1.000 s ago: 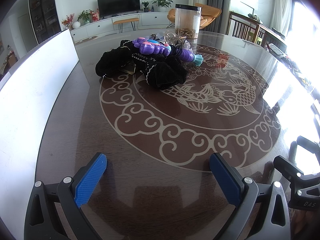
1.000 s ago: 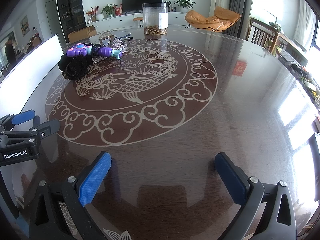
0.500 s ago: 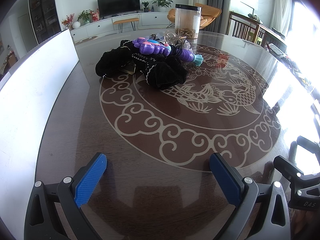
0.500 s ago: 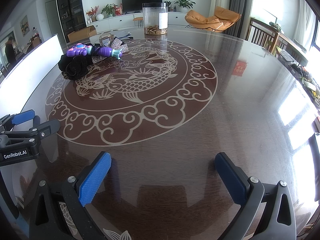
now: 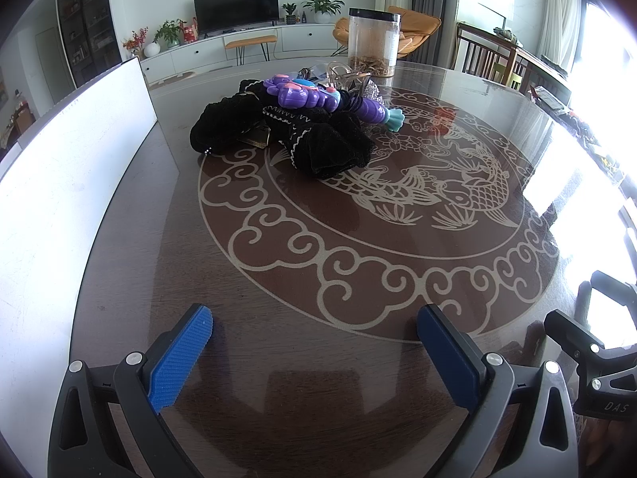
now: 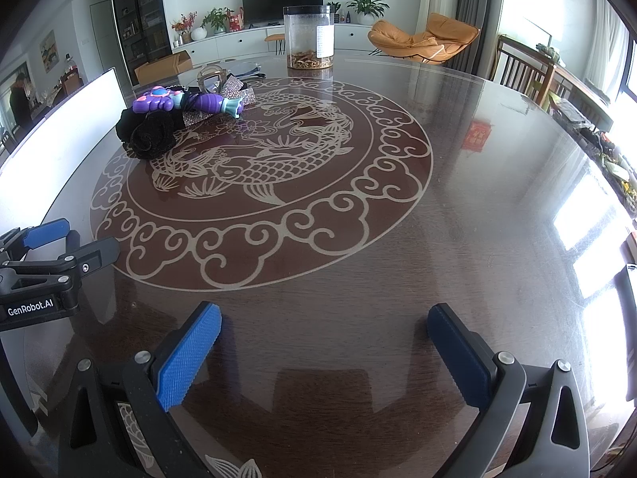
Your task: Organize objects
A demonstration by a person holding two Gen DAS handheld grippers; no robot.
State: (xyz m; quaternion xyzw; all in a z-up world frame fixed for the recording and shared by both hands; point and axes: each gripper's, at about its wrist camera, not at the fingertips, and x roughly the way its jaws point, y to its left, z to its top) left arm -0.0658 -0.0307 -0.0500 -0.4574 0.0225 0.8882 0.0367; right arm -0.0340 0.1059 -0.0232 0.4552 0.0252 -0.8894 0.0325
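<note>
A pile lies on the far left of the round table: black knitted cloth, a purple toy with a teal tail on top, and sparkly silver items behind. The same pile shows in the right wrist view, with the cloth and the toy. My left gripper is open and empty, low over the near table, well short of the pile. My right gripper is open and empty, to the right of the left one. The left gripper also shows at the right wrist view's left edge.
A clear jar with a dark lid and brown contents stands behind the pile, also in the right wrist view. A white board stands along the table's left edge. Chairs stand beyond the table's right side.
</note>
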